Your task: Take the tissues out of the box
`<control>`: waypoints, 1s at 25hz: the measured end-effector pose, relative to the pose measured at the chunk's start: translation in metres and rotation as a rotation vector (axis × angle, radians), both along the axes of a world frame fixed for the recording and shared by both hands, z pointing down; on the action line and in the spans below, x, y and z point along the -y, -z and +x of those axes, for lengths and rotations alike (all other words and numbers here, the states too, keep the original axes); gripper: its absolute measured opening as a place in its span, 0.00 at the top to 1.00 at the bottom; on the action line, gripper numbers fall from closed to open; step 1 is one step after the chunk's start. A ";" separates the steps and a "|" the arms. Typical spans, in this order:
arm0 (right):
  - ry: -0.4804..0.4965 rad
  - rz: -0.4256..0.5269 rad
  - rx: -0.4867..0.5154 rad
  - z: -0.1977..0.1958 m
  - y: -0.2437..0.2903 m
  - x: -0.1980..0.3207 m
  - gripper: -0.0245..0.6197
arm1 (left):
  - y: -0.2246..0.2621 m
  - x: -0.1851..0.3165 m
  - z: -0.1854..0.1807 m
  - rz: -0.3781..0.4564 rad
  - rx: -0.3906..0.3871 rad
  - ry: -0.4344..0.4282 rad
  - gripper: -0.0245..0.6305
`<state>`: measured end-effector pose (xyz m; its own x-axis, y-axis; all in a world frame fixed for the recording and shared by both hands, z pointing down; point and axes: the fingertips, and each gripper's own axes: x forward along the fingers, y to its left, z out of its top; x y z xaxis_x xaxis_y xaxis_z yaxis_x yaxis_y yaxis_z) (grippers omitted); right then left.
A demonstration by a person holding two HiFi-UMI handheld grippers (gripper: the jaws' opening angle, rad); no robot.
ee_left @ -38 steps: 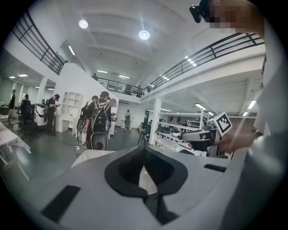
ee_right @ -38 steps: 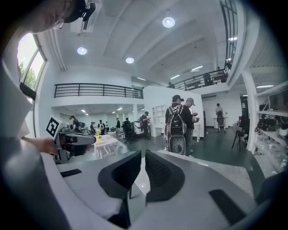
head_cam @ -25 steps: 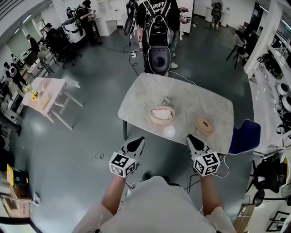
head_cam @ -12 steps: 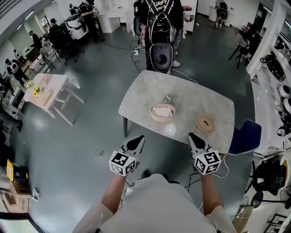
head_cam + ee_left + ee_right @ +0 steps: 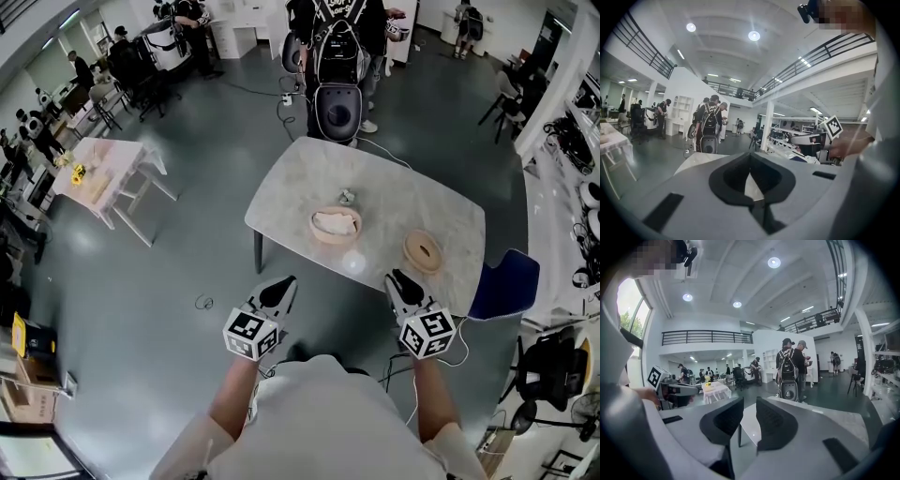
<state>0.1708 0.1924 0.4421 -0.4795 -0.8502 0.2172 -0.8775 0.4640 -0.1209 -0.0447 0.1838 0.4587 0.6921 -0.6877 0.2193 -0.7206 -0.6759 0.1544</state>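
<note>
Tissues (image 5: 335, 223) sitting in open box (image 5: 317, 236): probably soft, light, tearable; pinching the top fold suits. Left gripper (image 5: 282, 284) jaws touching, empty; right gripper (image 5: 399, 277) opening, empty.

round pale wooden box (image 5: 334, 242), open-topped, upright near the middle of the marble table (image 5: 298, 180), crumpled white tissues (image 5: 335, 222) heaped inside it, matching round lid (image 5: 422, 251) with a central slot lying flat, apart at its right

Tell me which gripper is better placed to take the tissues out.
Right, probably. The right gripper is at the table edge, its jaws opening and empty. The left gripper is shut, short of the table. Both are about equally far from the box.
</note>
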 end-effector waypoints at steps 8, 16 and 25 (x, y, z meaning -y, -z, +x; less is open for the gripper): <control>0.021 0.002 0.010 0.006 -0.003 -0.007 0.77 | -0.007 -0.015 0.006 -0.010 0.001 0.025 0.95; 0.035 -0.031 0.012 0.011 -0.017 -0.011 0.77 | -0.013 -0.026 0.012 -0.015 0.011 0.032 0.95; 0.035 -0.056 -0.001 0.003 -0.024 0.017 0.77 | -0.020 0.001 0.005 -0.037 -0.002 0.032 0.95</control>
